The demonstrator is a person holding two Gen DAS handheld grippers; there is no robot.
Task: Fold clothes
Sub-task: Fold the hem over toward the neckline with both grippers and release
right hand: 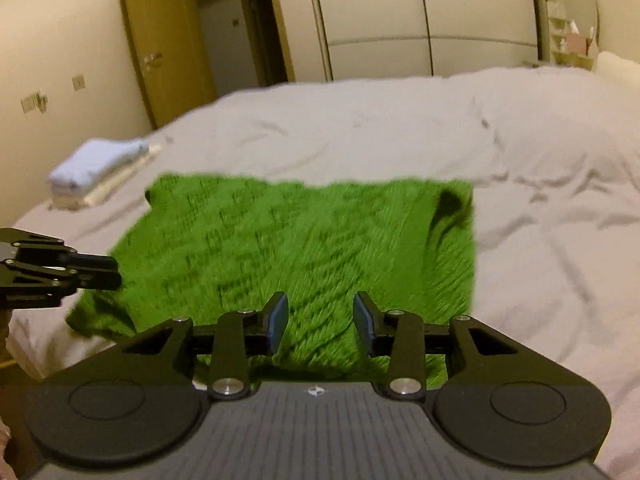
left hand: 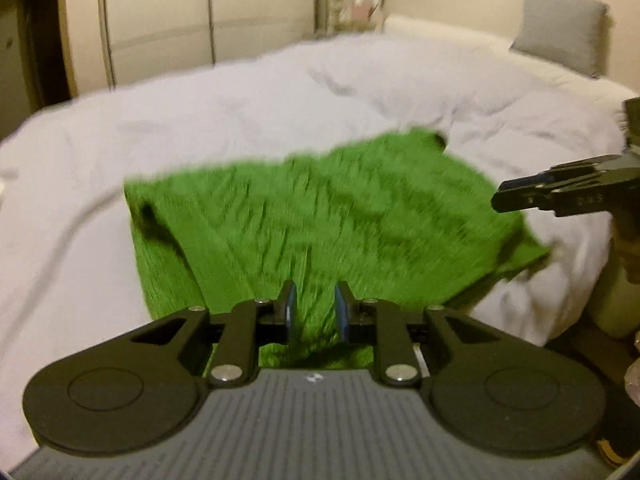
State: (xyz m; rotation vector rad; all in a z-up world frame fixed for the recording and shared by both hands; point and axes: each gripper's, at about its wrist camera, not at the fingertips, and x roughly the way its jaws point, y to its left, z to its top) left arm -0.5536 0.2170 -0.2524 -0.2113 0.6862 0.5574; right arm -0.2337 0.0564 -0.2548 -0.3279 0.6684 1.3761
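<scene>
A green knitted sweater (left hand: 320,208) lies spread on the white bed cover (left hand: 200,120), blurred by motion. My left gripper (left hand: 316,308) is at the sweater's near edge, and a ridge of green knit rises between its blue pads, which are pinched on it. From the right wrist view the sweater (right hand: 300,240) forms a rough rectangle, and the left gripper (right hand: 108,270) sits at its left edge. My right gripper (right hand: 320,320) hovers over the near edge with its pads wide apart and nothing held. It also shows side-on at the right as the right gripper (left hand: 508,196).
A stack of folded clothes (right hand: 96,168), light blue on cream, rests at the bed's far left corner. A grey pillow (left hand: 560,28) stands at the head of the bed. Wardrobe doors (right hand: 400,20) and a wooden door (right hand: 168,48) lie beyond the bed.
</scene>
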